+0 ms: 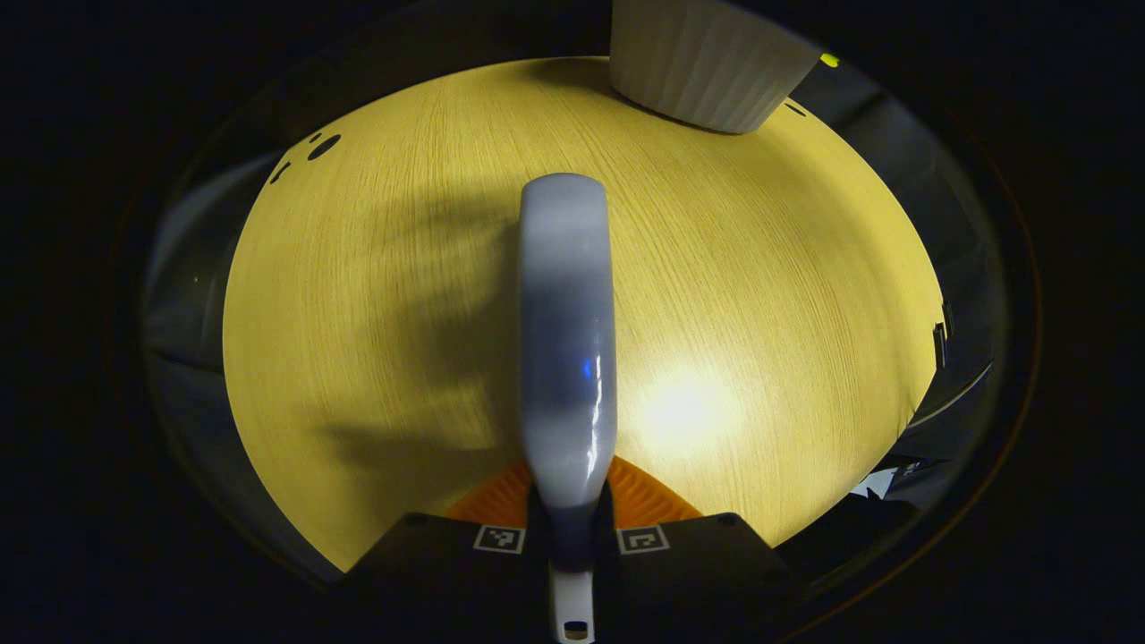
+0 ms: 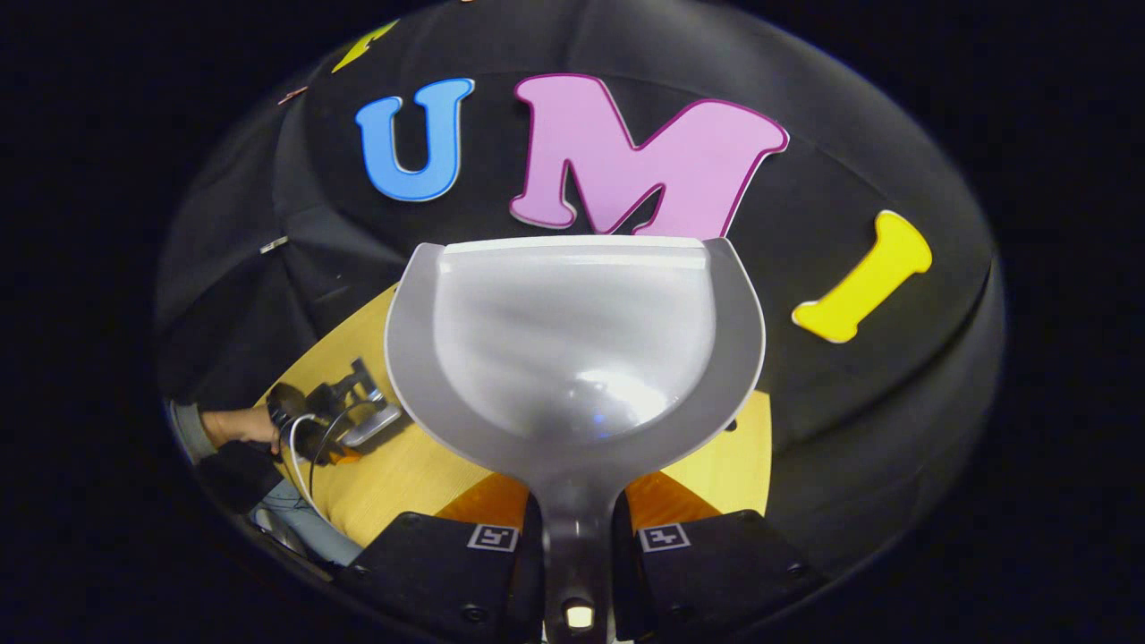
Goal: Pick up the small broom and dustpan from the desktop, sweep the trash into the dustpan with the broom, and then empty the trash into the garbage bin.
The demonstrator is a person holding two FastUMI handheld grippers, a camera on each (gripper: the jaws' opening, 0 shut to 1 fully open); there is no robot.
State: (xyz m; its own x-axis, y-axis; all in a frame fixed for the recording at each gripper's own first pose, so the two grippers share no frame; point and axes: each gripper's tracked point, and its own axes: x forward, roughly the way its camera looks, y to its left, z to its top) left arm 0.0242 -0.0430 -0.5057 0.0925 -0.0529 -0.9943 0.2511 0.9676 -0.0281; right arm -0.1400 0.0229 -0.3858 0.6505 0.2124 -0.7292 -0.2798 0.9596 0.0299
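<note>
My left gripper (image 1: 571, 528) is shut on the small grey-white broom (image 1: 568, 340), which runs straight forward from the fingers over the yellow wooden desktop (image 1: 760, 268). The white ribbed garbage bin (image 1: 707, 58) stands at the desktop's far edge, ahead and slightly right of the broom's tip. My right gripper (image 2: 577, 528) is shut on the handle of the grey dustpan (image 2: 572, 340), held up in the air with its open mouth facing the black wall. Its inner surface looks smooth and bare. In the right gripper view the left gripper (image 2: 344, 407) sits low at the left over the desktop (image 2: 402, 474), held by a hand (image 2: 237, 425).
Small dark marks (image 1: 322, 148) sit near the desktop's far left edge. The desktop's rounded edges drop off to dark floor on both sides. A bright lamp glare lies on the wood right of the broom. The black booth wall rises behind the desk.
</note>
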